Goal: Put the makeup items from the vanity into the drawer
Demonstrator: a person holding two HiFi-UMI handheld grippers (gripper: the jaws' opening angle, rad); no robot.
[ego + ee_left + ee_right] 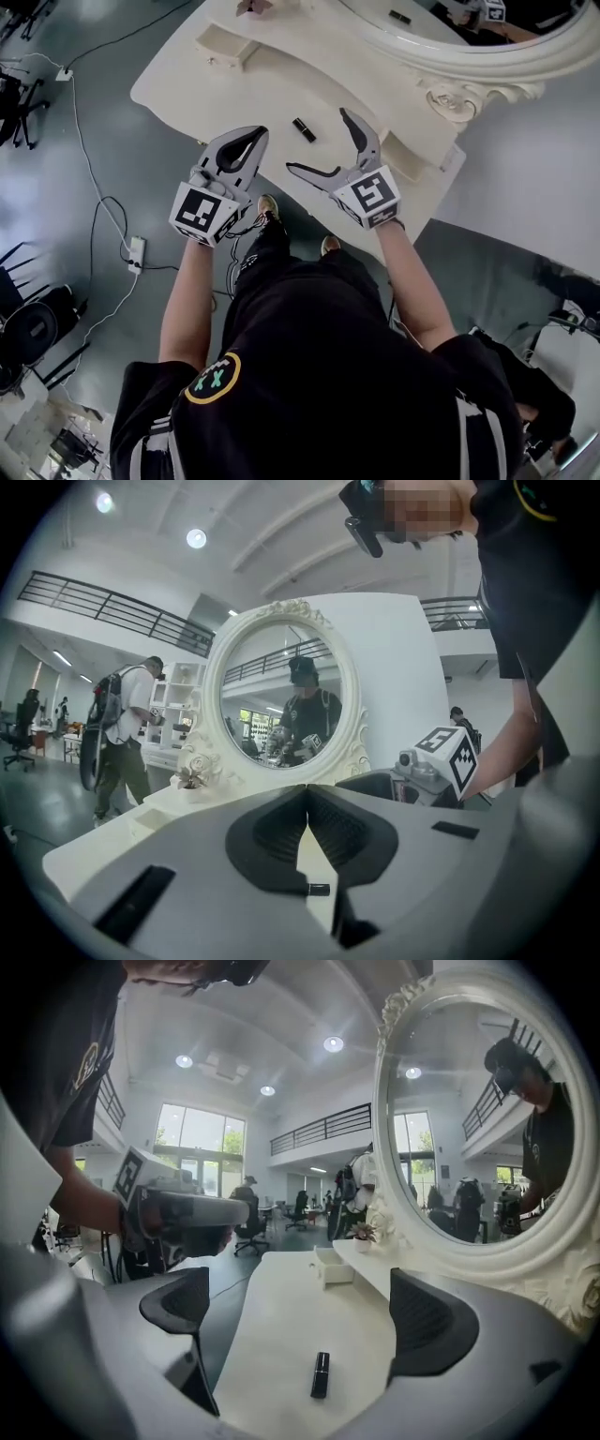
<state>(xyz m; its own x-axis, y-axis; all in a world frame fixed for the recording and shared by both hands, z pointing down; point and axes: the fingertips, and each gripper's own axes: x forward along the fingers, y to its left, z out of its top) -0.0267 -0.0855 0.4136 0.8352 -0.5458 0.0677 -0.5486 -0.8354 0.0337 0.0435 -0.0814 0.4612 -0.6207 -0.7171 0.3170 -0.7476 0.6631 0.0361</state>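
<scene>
Lipstick [304, 129] lying near the vanity's [272, 84] front edge

My right gripper [318, 140] is spread wide toward it and my left gripper [248, 141] is pinched shut on nothing. A skewed close could roll the tube off that edge, well short of the drawer [330, 1267].

Daylight from tall windows [202, 1129] and round ceiling lamps [333, 1043] fills the hall, so all three views are bright and evenly lit. The white vanity top [281, 84] shows only soft, faint shadows, and the grey floor [84, 141] has a dull sheen. Both gripper views bend straight lines toward the edges and fade into black rounded corners. The nearest surfaces at the bottom of those views look soft, while the far room is sharp.
</scene>
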